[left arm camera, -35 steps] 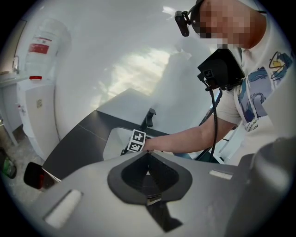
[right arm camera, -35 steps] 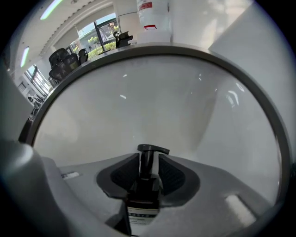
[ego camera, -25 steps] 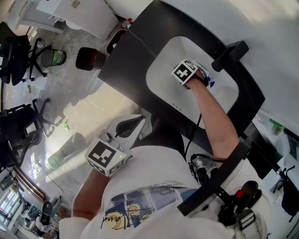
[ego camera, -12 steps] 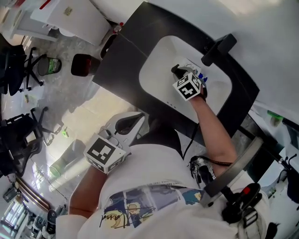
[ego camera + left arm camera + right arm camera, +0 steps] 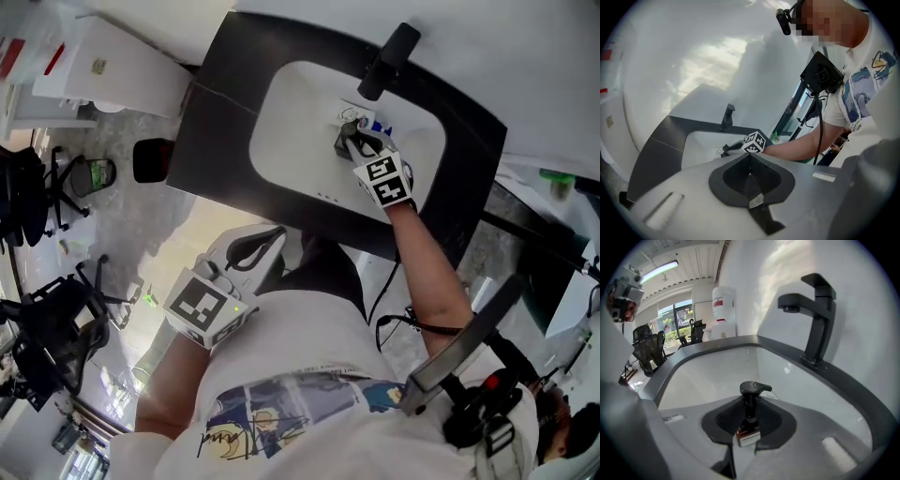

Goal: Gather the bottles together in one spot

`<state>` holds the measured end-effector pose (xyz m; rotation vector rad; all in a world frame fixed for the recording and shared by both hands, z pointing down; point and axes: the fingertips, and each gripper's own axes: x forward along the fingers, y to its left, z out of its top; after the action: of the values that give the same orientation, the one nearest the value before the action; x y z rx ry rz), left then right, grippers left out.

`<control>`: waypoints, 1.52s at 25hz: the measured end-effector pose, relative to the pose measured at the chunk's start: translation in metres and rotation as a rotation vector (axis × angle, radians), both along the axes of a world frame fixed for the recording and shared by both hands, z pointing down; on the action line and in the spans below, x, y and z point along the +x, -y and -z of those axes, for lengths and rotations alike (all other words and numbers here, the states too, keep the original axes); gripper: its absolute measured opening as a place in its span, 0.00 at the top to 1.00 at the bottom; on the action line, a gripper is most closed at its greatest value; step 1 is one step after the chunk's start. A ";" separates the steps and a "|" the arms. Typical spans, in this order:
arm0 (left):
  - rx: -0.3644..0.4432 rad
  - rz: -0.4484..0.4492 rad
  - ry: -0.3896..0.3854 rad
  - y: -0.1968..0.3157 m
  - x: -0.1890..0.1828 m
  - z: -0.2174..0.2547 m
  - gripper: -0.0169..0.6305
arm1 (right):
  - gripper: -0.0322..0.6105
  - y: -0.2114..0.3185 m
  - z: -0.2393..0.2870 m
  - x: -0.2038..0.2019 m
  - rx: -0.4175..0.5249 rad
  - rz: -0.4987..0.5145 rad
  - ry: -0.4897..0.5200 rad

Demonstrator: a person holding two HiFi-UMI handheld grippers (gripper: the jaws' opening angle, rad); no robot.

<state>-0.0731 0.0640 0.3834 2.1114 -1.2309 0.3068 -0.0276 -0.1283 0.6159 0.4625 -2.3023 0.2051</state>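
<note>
Left claw (image 5: 750,171) closed — empty, sink (image 5: 698,145) beyond

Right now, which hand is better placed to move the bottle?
Right: the right tongs have just been closing on the pump bottle over the sink; the left tongs are shut, empty, far back.

Glossy white sink (image 5: 717,371), matt black faucet (image 5: 818,329), black plastic pump (image 5: 754,389) on bottle (image 5: 748,436).

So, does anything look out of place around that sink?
One thing: a small bottle with a black pump head is in the white sink basin, an odd place. The right gripper has just been closing its jaws and now grips it. Nothing looks spilled or broken.
</note>
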 end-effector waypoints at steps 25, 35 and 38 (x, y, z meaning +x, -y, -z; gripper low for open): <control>-0.013 -0.148 0.060 0.007 0.034 -0.003 0.97 | 0.71 0.014 -0.015 0.003 0.014 -0.147 0.118; 0.013 -0.157 0.053 0.020 0.036 -0.001 0.97 | 0.82 0.012 0.000 0.019 0.005 -0.171 0.160; 0.012 -0.164 0.041 0.027 0.043 0.001 0.97 | 0.82 0.017 0.020 0.028 0.021 -0.191 0.198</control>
<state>-0.0297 0.0373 0.3821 2.2316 -1.0860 0.4179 0.0008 -0.1457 0.5956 0.7014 -2.4541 0.3343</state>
